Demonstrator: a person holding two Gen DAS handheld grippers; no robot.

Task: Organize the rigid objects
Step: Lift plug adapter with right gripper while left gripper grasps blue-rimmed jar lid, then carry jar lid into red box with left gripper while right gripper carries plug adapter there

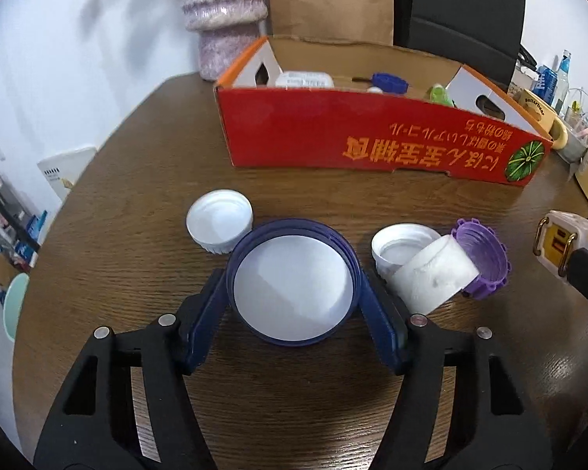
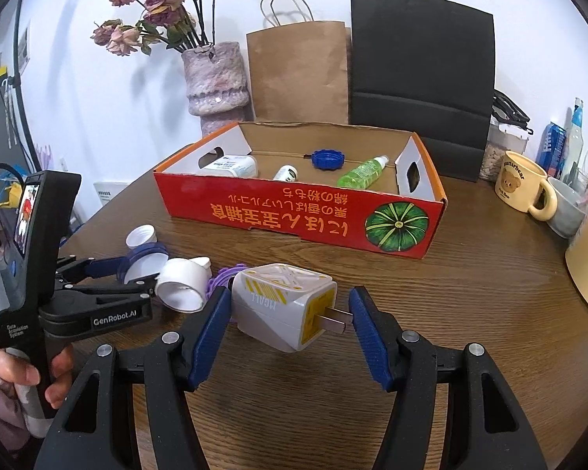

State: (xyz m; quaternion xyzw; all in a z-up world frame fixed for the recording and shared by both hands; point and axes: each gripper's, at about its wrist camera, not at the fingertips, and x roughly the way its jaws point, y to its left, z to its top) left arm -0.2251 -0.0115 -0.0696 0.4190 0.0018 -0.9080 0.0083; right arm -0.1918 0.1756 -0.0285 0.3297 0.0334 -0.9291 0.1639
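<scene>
Blue lid pinched between left gripper pads, near table edge, white lids crowding both sides. Charger between right gripper jaws, pads apart from it. Red box farther back. Could slip: shallow rim grip.

The surface is dark wood-grain with a soft sheen; the red box printed cardboard; the blue lid smooth plastic; the charger plug glossy white plastic.
</scene>
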